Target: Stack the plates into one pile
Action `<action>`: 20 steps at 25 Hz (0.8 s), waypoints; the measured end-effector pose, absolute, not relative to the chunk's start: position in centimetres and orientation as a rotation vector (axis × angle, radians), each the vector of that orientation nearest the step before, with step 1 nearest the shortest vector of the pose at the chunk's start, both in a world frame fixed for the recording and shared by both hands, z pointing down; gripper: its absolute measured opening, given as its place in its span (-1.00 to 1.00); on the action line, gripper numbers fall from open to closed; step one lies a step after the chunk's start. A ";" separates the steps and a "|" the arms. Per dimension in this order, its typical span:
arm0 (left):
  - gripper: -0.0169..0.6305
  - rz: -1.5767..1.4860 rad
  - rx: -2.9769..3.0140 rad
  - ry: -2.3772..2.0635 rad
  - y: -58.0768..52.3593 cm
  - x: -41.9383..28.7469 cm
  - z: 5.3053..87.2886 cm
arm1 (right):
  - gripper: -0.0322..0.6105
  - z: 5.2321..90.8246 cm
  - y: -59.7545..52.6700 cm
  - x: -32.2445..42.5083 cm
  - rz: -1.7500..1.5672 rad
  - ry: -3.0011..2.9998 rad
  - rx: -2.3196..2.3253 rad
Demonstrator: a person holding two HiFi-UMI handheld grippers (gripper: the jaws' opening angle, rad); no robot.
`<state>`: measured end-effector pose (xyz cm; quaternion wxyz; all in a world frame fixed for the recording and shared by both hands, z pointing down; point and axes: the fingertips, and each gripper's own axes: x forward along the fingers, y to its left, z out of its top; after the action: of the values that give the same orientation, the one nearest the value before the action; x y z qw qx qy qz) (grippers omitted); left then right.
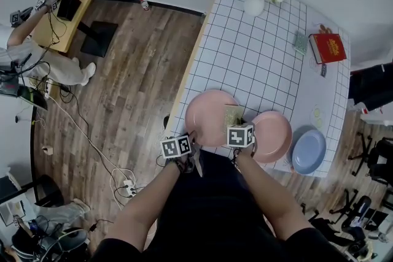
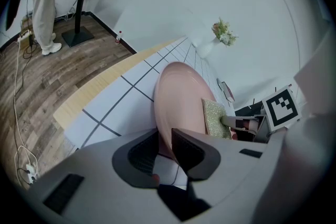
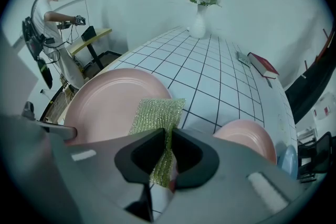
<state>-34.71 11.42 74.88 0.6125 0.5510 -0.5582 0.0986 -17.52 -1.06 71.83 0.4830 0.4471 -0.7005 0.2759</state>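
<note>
Clamping pink plate (image 2: 181, 92) rim with left gripper (image 2: 165, 139); pinching glittery scrub pad (image 3: 157, 113) with right gripper (image 3: 167, 150). Stiff, slick, breakable; best gripped at rim.

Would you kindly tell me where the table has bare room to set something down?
Bare grid cloth lies between the vase and the large pink plate, left of the red book. The near edge is crowded: large pink plate, small pink plate and blue plate side by side.
</note>
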 end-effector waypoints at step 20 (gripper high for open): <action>-0.73 0.198 1.280 -1.270 11.5 -34.5 74.7 | -0.72 74.0 0.3 -24.9 0.836 -1.816 0.952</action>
<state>-34.55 11.45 74.73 0.6162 0.5558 -0.5513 0.0862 -24.88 0.25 73.96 0.4472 0.3844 -0.7336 0.3377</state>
